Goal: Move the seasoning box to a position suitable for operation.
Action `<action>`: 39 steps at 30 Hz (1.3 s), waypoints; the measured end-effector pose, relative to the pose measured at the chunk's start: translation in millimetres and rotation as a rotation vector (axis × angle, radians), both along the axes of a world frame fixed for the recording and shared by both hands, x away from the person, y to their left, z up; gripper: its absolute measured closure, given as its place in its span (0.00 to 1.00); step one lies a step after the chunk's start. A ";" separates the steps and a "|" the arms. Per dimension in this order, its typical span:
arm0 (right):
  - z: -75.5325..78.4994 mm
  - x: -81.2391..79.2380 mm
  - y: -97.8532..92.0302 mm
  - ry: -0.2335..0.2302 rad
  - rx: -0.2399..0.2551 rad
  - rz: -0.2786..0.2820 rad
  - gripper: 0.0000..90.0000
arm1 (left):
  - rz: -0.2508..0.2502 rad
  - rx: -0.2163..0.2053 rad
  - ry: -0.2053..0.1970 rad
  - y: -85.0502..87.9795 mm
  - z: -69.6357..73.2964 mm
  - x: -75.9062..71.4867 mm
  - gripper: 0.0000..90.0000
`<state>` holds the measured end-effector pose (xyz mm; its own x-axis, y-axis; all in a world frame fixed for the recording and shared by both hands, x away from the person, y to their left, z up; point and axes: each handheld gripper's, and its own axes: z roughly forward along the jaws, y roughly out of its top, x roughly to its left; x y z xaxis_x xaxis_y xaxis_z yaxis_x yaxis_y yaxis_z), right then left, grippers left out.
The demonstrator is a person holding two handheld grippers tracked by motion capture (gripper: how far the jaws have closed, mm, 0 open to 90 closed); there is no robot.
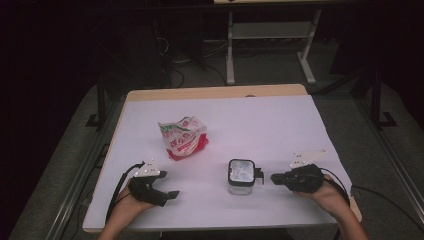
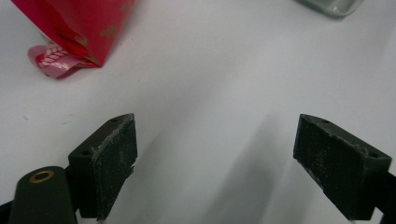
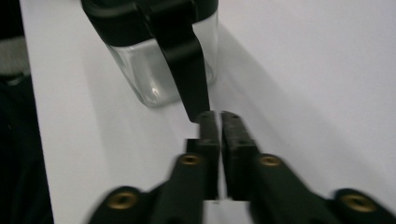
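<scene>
Beside the jar [image 1: 242,176], the right gripper [image 1: 274,178] is held with jaws together.
Its tips are set at the lid latch [image 3: 187,65]; the left gripper [image 1: 172,194] is held apart near the bag [image 1: 183,137].

We see open table [image 1: 280,120] across the far right; the jar [image 1: 242,176] blocks near centre, the snack bag [image 1: 183,137] stands far left of it.

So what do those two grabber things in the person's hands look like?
Both are black. The left gripper and right gripper each carry a pale grey three-cornered plate with tiny dark marks, and a black cable trails from each. Up close, the left one's pads are chunky, scuffed black blocks, and brass-coloured rivets sit on the jaw arms. Both forearms are bare, with no sleeves.
</scene>
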<state>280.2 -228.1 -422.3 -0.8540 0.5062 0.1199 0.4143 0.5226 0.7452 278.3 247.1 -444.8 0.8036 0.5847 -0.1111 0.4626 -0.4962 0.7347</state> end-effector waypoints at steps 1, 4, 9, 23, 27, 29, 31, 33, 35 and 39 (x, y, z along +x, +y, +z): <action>-1.2 -1.3 -0.3 0.002 0.019 0.000 1.00 | -0.003 0.005 -0.002 0.5 0.2 0.1 0.15; -4.2 -3.0 1.8 0.019 0.052 0.032 1.00 | -0.005 0.003 -0.006 1.8 1.1 -1.0 0.15; -5.8 -3.1 7.7 0.026 0.080 0.080 1.00 | -0.018 0.010 -0.012 1.7 -0.5 -1.0 0.15; -10.1 2.5 15.3 0.022 0.097 0.056 1.00 | -0.040 -0.034 -0.005 -6.6 0.6 -3.3 0.15; -10.7 6.9 14.3 0.010 0.093 0.031 1.00 | -0.049 -0.034 -0.012 -9.6 1.5 -4.2 0.15; -11.1 9.3 14.0 0.011 0.101 0.015 1.00 | -0.052 -0.038 -0.020 -10.6 1.8 -4.8 0.15; -12.1 12.7 14.0 0.009 0.104 0.009 1.00 | -0.053 -0.037 -0.021 -11.9 2.2 -5.9 0.15; -12.4 15.1 14.4 0.005 0.105 0.004 1.00 | -0.053 -0.033 -0.029 -12.7 2.3 -6.4 0.15; -12.6 16.6 14.4 -0.003 0.102 0.001 1.00 | -0.047 -0.029 -0.030 -13.5 2.1 -6.7 0.15; -12.6 17.0 14.2 -0.014 0.093 -0.004 1.00 | -0.043 -0.030 -0.033 -15.6 1.7 -7.3 0.15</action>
